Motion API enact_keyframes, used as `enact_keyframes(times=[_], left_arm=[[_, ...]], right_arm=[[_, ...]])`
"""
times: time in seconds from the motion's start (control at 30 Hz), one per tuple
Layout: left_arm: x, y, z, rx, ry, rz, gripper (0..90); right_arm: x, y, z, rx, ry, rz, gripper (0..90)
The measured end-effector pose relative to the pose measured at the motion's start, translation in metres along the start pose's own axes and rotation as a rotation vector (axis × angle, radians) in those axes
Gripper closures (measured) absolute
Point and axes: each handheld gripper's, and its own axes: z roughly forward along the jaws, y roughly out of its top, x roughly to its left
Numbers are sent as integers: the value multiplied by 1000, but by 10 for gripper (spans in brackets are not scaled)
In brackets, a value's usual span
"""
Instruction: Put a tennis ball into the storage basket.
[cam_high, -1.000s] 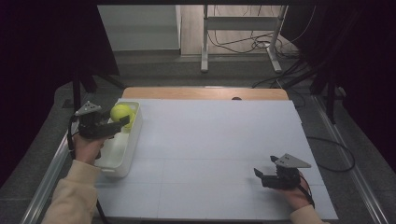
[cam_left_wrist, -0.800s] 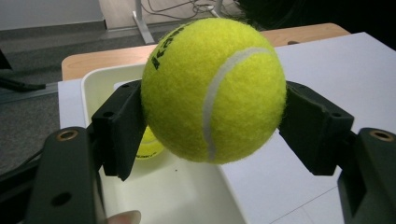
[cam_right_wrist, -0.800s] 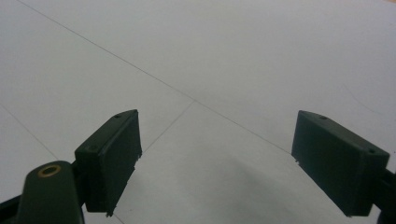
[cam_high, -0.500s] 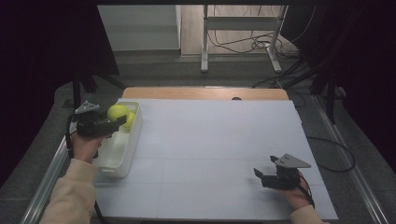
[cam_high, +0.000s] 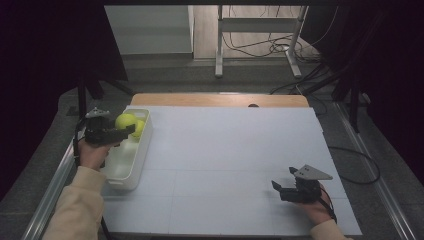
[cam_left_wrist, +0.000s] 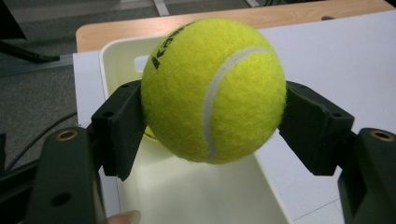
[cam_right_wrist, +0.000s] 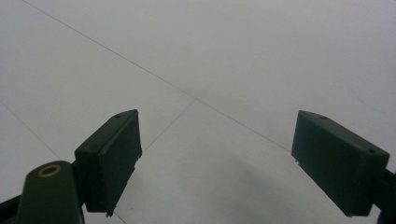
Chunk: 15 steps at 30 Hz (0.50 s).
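Observation:
A yellow tennis ball (cam_left_wrist: 212, 88) is clamped between the two black jaws of my left gripper (cam_left_wrist: 212, 119), which is shut on it. In the high view that ball (cam_high: 125, 121) hangs over the far end of a white bin (cam_high: 134, 170) at the table's left edge, held by the left gripper (cam_high: 122, 131). A second tennis ball (cam_high: 139, 127) lies in the bin just beyond it. My right gripper (cam_high: 282, 179) rests low over the white table near the front right. Its jaws are wide apart and hold nothing (cam_right_wrist: 217, 158).
The white tabletop (cam_high: 225, 150) stretches between the two grippers. A wooden strip (cam_high: 215, 100) runs along the far edge. Beyond the table are a metal stand (cam_high: 257, 30) and cables (cam_high: 280, 50) on the floor.
The left gripper and its ball have shifted slightly to the left, so more of the second ball shows. The right gripper has not moved.

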Motion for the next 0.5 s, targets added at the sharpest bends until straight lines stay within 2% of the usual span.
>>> enact_keyframes(times=[0.13, 0.23, 0.5], left_arm=[[-1, -2, 4, 43, 6, 20, 272], [1, -4, 5, 66, 13, 18, 271], [7, -9, 5, 82, 14, 5, 270]], right_arm=[[0, 0, 0, 4, -1, -2, 162], [1, 0, 0, 2, 4, -3, 162], [1, 0, 0, 4, 3, -2, 163]])
